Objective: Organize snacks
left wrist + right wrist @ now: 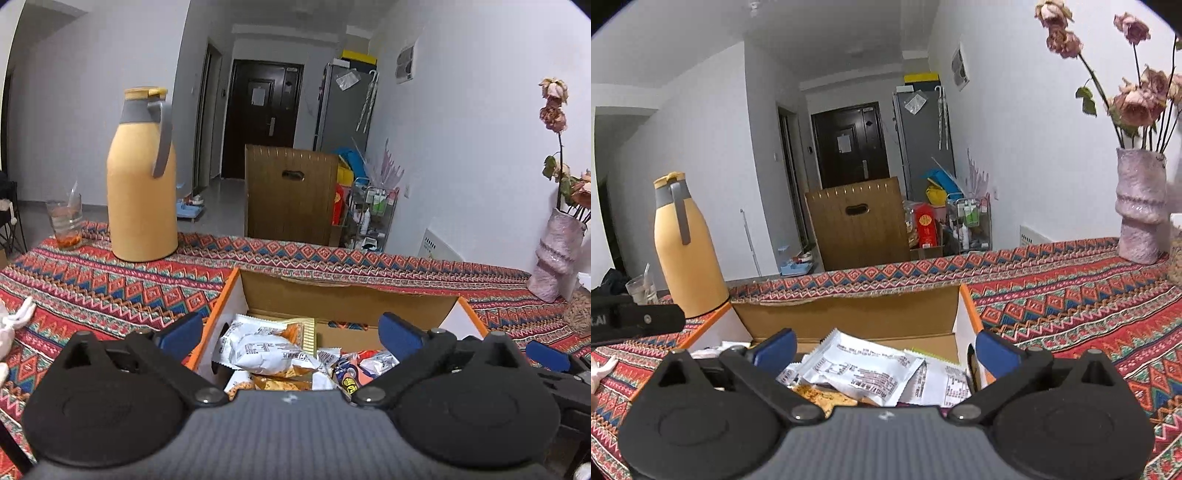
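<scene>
Left wrist view: left gripper [291, 332] low centre of frame, jaws spread wide, nothing between the blue pads [400, 334]. It hangs over the box [351, 295], an open cardboard carton with orange edges, centre frame. One pad sits outside the box's left wall, the other over its right half.

Snacks [266, 350] lie loose inside the box, lower centre: white printed packets on top, a gold-edged packet behind them, orange-brown ones beneath, a few coloured wrappers to the right. Packets overlap; count unclear.

Box stands on a red patterned cloth [110, 288] that covers the table. Flask [142, 177], yellow with grey handle, upright at left of frame, well behind the box. Glass [66, 221] just left of the flask. Vase [557, 254] with dried roses at right edge.

Right wrist view: right gripper [884, 349] low centre, jaws spread, empty, both pads over the box [849, 314]. White packets [860, 373] lie directly below them, an orange-brown one under those. Part of the left gripper [635, 321] shows as a black bar at the left edge, beside the box's left corner. Flask [687, 251] at left, vase [1141, 210] at upper right, cloth [1071, 295] across the right half.
</scene>
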### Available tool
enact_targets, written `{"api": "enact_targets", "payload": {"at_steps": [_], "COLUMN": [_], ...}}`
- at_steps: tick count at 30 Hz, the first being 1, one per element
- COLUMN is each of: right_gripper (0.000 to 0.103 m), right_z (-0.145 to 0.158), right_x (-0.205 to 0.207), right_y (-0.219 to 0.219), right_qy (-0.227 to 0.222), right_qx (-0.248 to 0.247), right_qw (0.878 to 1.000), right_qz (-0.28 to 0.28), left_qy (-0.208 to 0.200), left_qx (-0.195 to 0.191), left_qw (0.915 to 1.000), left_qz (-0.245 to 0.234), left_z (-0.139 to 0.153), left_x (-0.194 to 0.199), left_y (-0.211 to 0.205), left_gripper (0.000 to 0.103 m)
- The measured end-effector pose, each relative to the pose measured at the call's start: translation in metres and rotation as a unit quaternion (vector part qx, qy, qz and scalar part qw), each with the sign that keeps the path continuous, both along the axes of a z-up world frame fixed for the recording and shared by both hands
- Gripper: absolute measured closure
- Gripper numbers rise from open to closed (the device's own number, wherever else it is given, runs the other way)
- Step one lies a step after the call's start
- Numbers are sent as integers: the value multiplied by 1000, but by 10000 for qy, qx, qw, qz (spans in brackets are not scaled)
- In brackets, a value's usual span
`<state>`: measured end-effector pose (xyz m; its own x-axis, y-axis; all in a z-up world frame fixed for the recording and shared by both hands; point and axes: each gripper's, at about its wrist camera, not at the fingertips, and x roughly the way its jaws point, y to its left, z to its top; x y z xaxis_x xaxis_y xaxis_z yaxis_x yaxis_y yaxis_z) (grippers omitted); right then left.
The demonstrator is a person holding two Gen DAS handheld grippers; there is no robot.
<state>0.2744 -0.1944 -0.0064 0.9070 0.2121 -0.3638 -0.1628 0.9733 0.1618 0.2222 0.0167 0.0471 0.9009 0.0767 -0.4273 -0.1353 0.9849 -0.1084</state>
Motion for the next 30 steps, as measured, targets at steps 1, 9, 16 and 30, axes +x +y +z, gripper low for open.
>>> {"api": "enact_targets", "payload": {"at_steps": [1, 9, 16, 30], "right_gripper": [0, 0, 0, 0], "right_z": [3, 23, 32, 14], "right_x": [-4, -39, -83, -169], "right_y": [-1, -11, -17, -28], "right_qy": [-30, -285, -388, -73], "right_qx": [-3, -67, -92, -214], "right_qw": [10000, 9996, 9992, 9991], "right_qz": [-5, -26, 65, 356], "left_qy": [-29, -213, -227, 28], "left_qx": [11, 186, 199, 309], "left_qw": [10000, 9996, 9994, 9987], "left_qz": [-7, -76, -145, -395], "left_z": [2, 15, 19, -8], "left_x": [-3, -37, -74, -151], "left_y": [0, -4, 0, 5], "left_gripper": [0, 0, 0, 0]}}
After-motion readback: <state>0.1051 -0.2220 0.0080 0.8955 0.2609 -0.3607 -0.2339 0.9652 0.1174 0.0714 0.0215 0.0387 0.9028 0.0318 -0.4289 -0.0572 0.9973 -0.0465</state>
